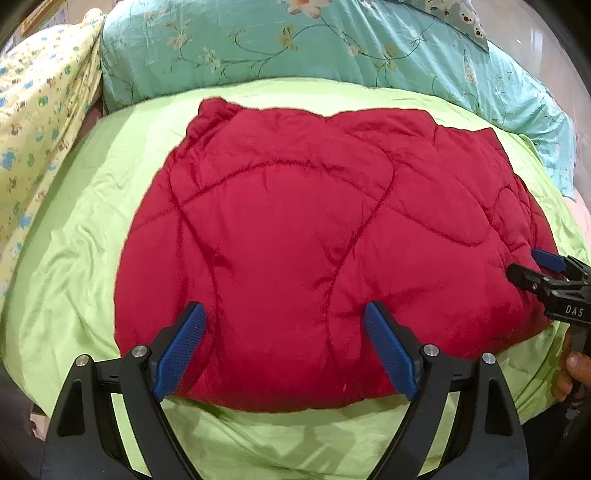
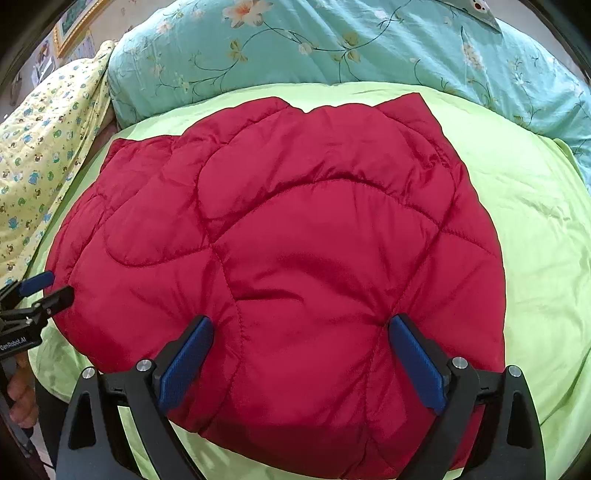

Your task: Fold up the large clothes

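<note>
Across the left wrist view: a red quilted jacket [image 1: 314, 258], already bundled into a thick rounded pad, flat on a green sheet [image 1: 85, 236]. Left gripper [image 1: 284, 350] spread wide at the near edge, blue pads either side of the padding, nothing clamped. Right gripper [image 1: 546, 269] entering from the right at the jacket's side edge, also parted, with no cloth between its tips as far as can be seen. To fold well from this stance, probably: bite deep enough at the near hem to catch every layer, not just the slippery shell; lift both sides together; carry the hem toward the far edge and lay it square. Puffy filling likely to spring back, so a firm press after.

Over in the right wrist view: same jacket [image 2: 288, 258] filling the middle, stitched seams curving across it. Right gripper [image 2: 299, 354] wide apart over the near part, holding nothing. Left gripper [image 2: 44, 288] at the left edge, tips apart, empty.

Around it: soft, wrinkled sheet on a bed, a teal floral quilt [image 2: 332, 48] heaped behind, a yellow printed blanket [image 2: 40, 166] at left, a framed picture [image 2: 74, 22] on the wall beyond.
</note>
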The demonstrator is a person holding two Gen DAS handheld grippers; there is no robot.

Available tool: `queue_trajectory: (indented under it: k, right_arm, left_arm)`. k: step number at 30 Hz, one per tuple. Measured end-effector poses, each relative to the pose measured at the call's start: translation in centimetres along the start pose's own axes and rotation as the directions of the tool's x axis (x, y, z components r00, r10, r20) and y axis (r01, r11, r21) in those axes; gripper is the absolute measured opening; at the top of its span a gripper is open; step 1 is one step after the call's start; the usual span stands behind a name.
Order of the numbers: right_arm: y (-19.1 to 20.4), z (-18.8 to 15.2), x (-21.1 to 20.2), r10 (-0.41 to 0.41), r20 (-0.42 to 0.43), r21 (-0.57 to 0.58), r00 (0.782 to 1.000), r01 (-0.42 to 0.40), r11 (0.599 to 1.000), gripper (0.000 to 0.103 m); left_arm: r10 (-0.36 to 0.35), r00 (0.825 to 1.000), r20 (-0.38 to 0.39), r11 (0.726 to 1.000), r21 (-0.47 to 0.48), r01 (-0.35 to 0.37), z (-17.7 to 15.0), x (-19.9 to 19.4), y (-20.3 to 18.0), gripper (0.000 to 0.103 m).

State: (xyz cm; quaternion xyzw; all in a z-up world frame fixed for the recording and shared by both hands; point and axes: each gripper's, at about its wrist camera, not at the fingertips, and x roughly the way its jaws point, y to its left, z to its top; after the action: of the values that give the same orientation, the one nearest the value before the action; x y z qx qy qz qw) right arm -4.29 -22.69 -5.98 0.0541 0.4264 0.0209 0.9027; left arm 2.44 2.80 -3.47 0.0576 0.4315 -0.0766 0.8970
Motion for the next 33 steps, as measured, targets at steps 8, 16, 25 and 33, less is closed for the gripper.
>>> queue_trajectory:
  k: [8,16,25,33]
  right_arm:
    - [0.2,0.2,-0.3,-0.014,0.0,-0.002,1.0,0.014,1.0,0.097]
    - [2.4,3.4,-1.7,0.011,0.062,-0.052,0.998,-0.007,0.999,0.096]
    - [1.1,4.2,3.2,-0.012,-0.013,-0.035,1.0,0.012,0.999,0.099]
    - [1.1,3.8,3.6,-0.019,-0.002,-0.04,1.0,0.019,0.999,0.099]
  left_arm:
    - [0.005,1.0,-0.011,1.0,0.021,-0.005,1.1,1.7,-0.3,0.089]
    - [0.01,1.0,-0.016,0.999,0.037,-0.009,1.3,2.1,-0.6,0.09]
    - [0.004,1.0,-0.021,0.999,0.045,-0.003,2.0,3.6,-0.5,0.098]
    - [-0.009,0.999,-0.032,0.999,0.032,0.01,2.6,4.8,-0.2,0.103]
